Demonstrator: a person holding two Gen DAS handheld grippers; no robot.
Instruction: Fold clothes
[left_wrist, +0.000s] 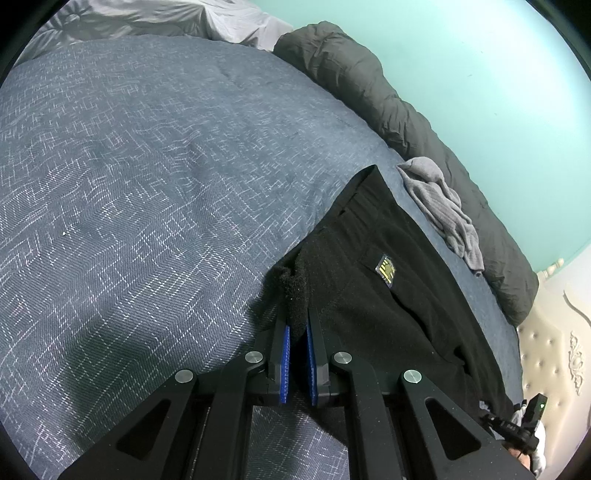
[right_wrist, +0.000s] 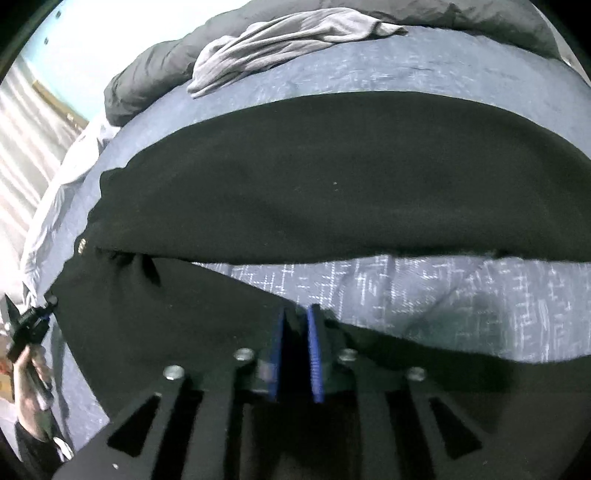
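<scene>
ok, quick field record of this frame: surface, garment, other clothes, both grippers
surface: bed with blue-grey patterned cover
garment: black trousers spread on the cover, small yellow label showing
other clothes: crumpled grey garment beyond the trousers, beside a dark grey duvet
left gripper: shut on a bunched black edge of the trousers
right gripper: pads pinch the trousers' near edge; blurred

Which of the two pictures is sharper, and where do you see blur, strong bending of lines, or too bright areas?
Left wrist view: sharp; the weave of the blue bedspread and the yellow label on the black garment read clearly, though the fisheye bends the bed edge. Right wrist view: motion blur smears the right gripper; the wall at top left is washed out.
</scene>
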